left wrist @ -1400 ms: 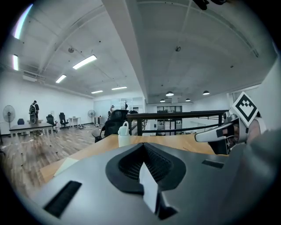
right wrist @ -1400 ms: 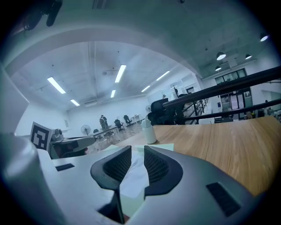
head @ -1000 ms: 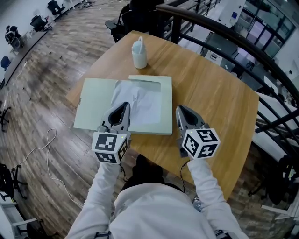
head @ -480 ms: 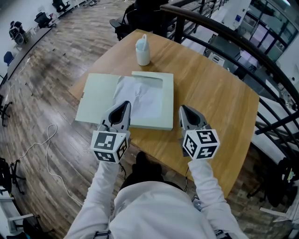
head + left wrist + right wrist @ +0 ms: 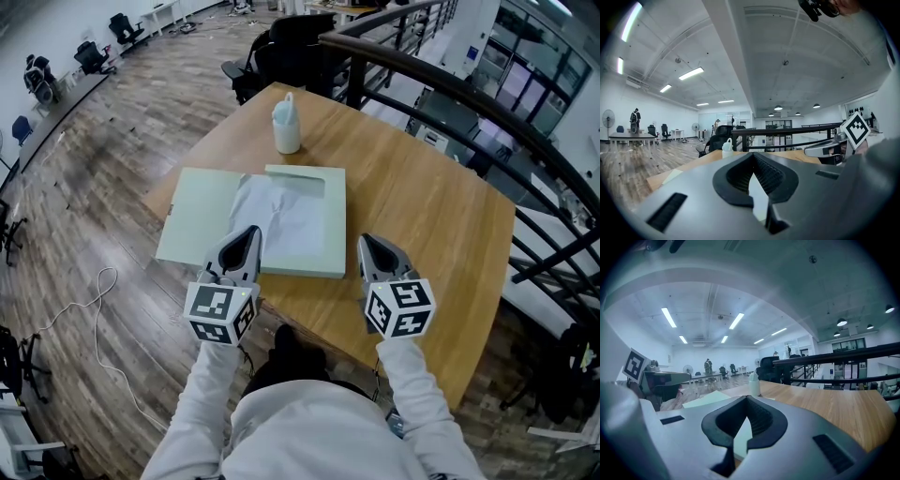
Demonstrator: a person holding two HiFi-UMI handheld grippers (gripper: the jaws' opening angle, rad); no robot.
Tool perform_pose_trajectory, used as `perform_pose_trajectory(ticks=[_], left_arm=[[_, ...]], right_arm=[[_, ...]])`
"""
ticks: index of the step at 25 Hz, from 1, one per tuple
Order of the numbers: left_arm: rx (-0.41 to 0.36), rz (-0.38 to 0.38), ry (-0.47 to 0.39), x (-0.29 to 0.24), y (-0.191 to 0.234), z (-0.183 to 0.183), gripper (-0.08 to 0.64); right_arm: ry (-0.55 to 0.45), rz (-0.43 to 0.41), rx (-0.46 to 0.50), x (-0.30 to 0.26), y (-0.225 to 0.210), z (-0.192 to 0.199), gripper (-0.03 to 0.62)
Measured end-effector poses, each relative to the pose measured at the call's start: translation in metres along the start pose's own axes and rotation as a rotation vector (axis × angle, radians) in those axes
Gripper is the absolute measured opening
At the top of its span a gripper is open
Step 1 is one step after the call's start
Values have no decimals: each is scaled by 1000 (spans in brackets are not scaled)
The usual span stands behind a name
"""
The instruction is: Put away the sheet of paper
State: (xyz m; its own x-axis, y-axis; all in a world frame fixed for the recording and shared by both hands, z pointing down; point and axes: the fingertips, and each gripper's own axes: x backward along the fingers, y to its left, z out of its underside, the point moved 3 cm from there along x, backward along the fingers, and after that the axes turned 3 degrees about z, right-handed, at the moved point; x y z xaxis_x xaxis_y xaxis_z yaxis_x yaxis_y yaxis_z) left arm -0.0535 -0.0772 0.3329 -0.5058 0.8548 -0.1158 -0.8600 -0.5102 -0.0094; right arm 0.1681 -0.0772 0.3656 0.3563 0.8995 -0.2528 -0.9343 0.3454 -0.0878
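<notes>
Crumpled white paper sheet [image 5: 279, 217] is lying on the pale green folder [image 5: 197, 225]; left gripper [image 5: 250, 232] and right gripper [image 5: 365, 241] are hovering at its near edge, closed, empty

Bright ceiling strip light, fisheye-warped edges

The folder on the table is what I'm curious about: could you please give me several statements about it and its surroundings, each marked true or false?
1. The sheet lies on the open folder. True.
2. The bottle stands on the folder. False: it stands on the table, beyond the folder.
3. The left tongs and right tongs are both shut. True.
4. The right tongs hold the sheet. False: they are empty, off to the folder's right.
</notes>
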Motion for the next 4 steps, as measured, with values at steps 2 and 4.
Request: perform_pose_trajectory(ticks=[2,4], left_arm=[[-1,-1,7,2,-1,3,18],[-4,-2,15,4,-2,5,18]], right_arm=[[5,-3,3,1,1,2,26],[12,-6,7,3,2,4,26]])
